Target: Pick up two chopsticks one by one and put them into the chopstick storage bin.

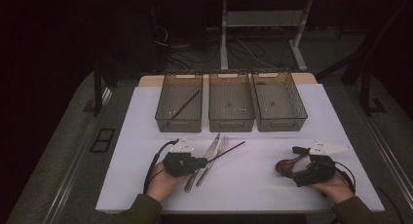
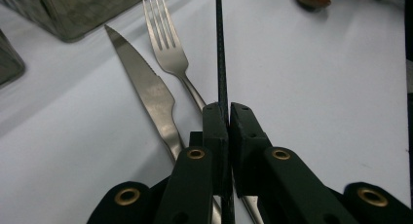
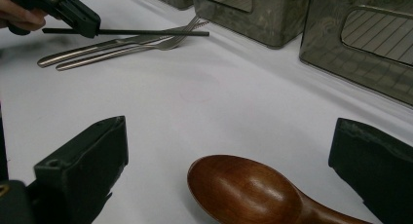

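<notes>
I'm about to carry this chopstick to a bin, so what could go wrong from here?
The left gripper is shut on the black chopstick near one end, so the long free end may swing or slip. It hangs just above the knife and fork and could knock them. The right gripper stands open around the wooden spoon; a careless closing might push it.
</notes>
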A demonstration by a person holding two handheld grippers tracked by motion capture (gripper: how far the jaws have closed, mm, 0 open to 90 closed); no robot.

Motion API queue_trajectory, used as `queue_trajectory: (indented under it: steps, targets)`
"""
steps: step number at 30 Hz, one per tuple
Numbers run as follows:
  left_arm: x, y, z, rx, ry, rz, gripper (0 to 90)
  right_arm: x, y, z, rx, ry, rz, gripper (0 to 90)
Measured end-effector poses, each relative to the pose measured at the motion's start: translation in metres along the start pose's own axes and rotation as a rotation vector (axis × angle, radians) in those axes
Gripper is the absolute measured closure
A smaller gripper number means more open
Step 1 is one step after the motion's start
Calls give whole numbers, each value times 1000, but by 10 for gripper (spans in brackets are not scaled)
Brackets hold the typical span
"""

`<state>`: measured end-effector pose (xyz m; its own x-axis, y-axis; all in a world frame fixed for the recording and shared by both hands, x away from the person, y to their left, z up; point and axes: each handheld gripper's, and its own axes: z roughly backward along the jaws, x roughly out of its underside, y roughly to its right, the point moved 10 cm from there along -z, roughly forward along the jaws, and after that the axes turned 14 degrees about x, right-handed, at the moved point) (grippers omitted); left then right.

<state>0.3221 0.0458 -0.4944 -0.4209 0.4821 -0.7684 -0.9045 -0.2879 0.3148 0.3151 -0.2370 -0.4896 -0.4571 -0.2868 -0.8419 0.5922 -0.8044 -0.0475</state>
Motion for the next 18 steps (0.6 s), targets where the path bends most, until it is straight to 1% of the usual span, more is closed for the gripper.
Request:
queue_trajectory:
  steps: [4,8,11,18]
  targets:
    - [-4,1,6,10,21,14,848,0,0,0,0,0,0,3]
    - [-6,0,12,10,25,12,848,0,0,0,-1,-1,0,3]
    - [-9,0,15,10,35,18,848,0,0,0,-1,-2,1,3]
    - [-12,-2,23,7,34,29,848,0,0,-1,-1,-2,0,3]
